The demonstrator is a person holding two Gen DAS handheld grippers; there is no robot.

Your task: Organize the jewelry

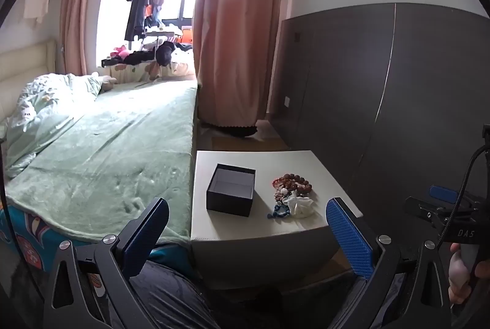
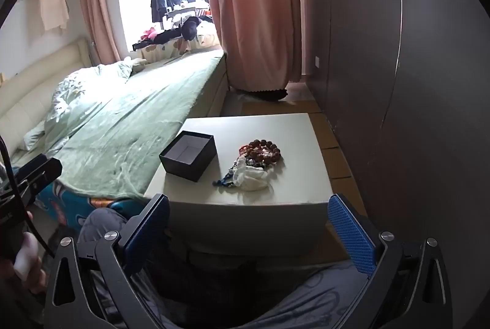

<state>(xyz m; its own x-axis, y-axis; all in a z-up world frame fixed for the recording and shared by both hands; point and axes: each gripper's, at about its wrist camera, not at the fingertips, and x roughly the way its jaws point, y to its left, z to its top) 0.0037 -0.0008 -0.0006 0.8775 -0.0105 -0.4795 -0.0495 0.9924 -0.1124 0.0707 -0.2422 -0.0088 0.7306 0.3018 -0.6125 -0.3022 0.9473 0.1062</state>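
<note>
An open, empty black box point(image 1: 231, 189) point(image 2: 188, 155) stands on a small white table point(image 1: 294, 166) point(image 2: 275, 126). To its right lies a pile of jewelry: a brown bead bracelet point(image 1: 293, 182) point(image 2: 265, 149), a white piece point(image 1: 298, 206) point(image 2: 252, 174) and blue beads point(image 1: 280, 211) point(image 2: 226, 177). My left gripper point(image 1: 246, 225) is open and empty, held short of the table's near edge. My right gripper point(image 2: 249, 223) is open and empty, also short of the near edge.
A bed with a green blanket point(image 1: 107, 145) point(image 2: 128, 114) borders the table on the left. A dark wardrobe point(image 1: 398, 99) point(image 2: 413, 68) stands on the right. Pink curtains point(image 1: 235, 38) and a window with clothes lie beyond. My knees show below the grippers.
</note>
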